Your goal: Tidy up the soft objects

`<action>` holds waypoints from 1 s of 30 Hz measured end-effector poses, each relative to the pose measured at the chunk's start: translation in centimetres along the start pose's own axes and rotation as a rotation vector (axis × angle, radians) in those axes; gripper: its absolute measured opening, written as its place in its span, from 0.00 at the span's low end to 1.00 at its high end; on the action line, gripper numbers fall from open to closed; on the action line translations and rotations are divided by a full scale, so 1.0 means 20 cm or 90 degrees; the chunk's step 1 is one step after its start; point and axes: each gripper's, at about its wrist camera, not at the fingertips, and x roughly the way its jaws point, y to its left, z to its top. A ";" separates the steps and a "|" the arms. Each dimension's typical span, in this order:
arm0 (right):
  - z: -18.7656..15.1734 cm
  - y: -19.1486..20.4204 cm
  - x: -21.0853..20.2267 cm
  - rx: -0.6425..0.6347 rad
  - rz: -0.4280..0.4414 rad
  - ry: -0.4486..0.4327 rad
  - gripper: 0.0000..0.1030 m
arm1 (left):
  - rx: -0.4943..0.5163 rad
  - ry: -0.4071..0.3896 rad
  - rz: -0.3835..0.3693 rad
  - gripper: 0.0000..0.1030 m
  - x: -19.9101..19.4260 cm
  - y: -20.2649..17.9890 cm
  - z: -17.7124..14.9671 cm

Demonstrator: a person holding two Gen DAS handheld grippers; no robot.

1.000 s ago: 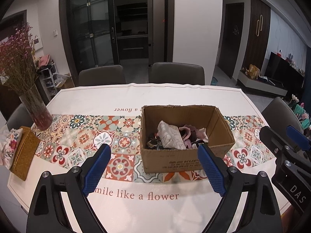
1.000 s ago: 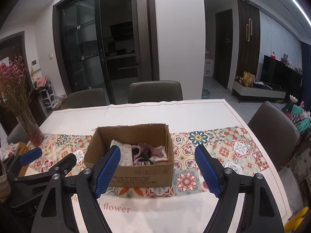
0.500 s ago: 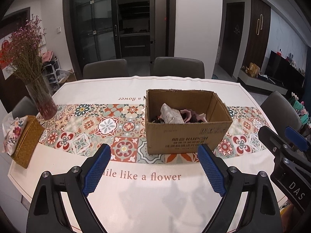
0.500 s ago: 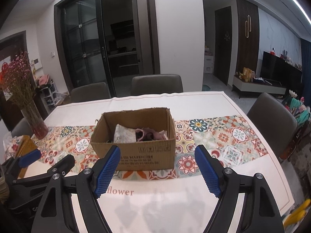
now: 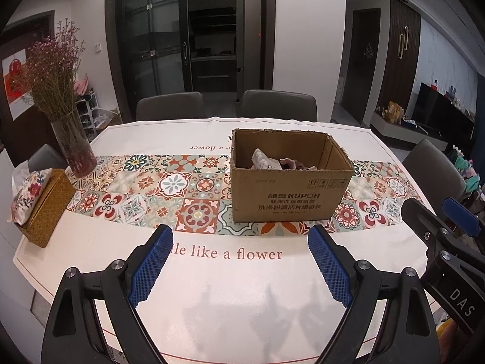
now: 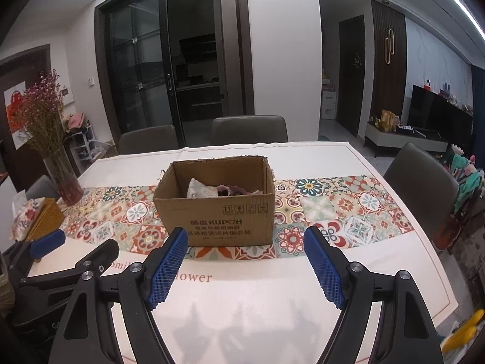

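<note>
An open cardboard box (image 5: pixel 291 195) stands on the patterned runner in the middle of the table; it also shows in the right wrist view (image 6: pixel 216 215). Soft cloth items (image 5: pixel 263 160) lie inside it, a pale patterned one and pinkish ones (image 6: pixel 224 190), mostly hidden by the box wall. My left gripper (image 5: pixel 241 262) is open and empty, well short of the box, over the white cloth. My right gripper (image 6: pixel 245 268) is open and empty, also short of the box. Each gripper shows at the edge of the other's view.
A glass vase of dried pink flowers (image 5: pixel 71 145) and a woven tissue box (image 5: pixel 42 203) stand at the table's left end. Grey chairs (image 5: pixel 275 104) stand behind and to the right (image 6: pixel 424 188). The table edge (image 6: pixel 436 276) is near on the right.
Both grippers have drawn back and lower from the box, which now looks farther away and is seen more from the side. Both stay open and empty.
</note>
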 end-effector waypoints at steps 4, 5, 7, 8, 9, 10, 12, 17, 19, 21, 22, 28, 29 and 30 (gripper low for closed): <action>-0.05 0.00 -0.06 0.003 0.000 -0.006 0.77 | -0.004 0.002 0.000 0.89 -0.04 0.01 -0.05; -0.06 0.00 -0.07 0.006 -0.001 -0.008 0.77 | -0.001 0.000 0.001 0.89 -0.05 0.01 -0.06; -0.09 -0.01 -0.10 0.015 -0.001 -0.009 0.77 | 0.005 -0.004 0.007 0.89 -0.07 0.00 -0.09; -0.11 -0.02 -0.11 0.018 -0.001 -0.008 0.77 | 0.009 -0.004 0.009 0.89 -0.08 0.00 -0.10; -0.12 -0.02 -0.11 0.019 -0.002 -0.008 0.77 | 0.011 -0.004 0.009 0.89 -0.09 0.00 -0.11; -0.14 -0.02 -0.12 0.022 -0.004 -0.007 0.77 | 0.012 -0.004 0.009 0.89 -0.10 0.00 -0.12; -0.17 -0.02 -0.13 0.023 -0.003 -0.001 0.77 | 0.016 -0.005 0.011 0.89 -0.11 -0.01 -0.14; -0.25 0.00 -0.13 0.012 -0.001 0.025 0.77 | 0.007 -0.006 0.021 0.89 -0.14 0.02 -0.23; -0.27 0.01 -0.13 0.006 -0.003 0.030 0.77 | 0.001 0.003 0.025 0.89 -0.13 0.04 -0.27; -0.30 0.02 -0.13 0.003 -0.010 0.036 0.77 | 0.000 0.013 0.028 0.89 -0.12 0.05 -0.30; -0.31 0.02 -0.13 0.003 -0.010 0.039 0.77 | 0.000 0.016 0.029 0.89 -0.12 0.05 -0.31; -0.35 0.00 -0.11 0.015 -0.016 0.061 0.77 | 0.008 0.023 0.037 0.93 -0.12 0.05 -0.35; -0.36 -0.01 -0.11 0.017 -0.017 0.064 0.77 | 0.009 0.021 0.039 0.93 -0.12 0.05 -0.35; -0.36 -0.01 -0.10 0.022 -0.017 0.070 0.77 | 0.010 0.020 0.041 0.93 -0.12 0.05 -0.35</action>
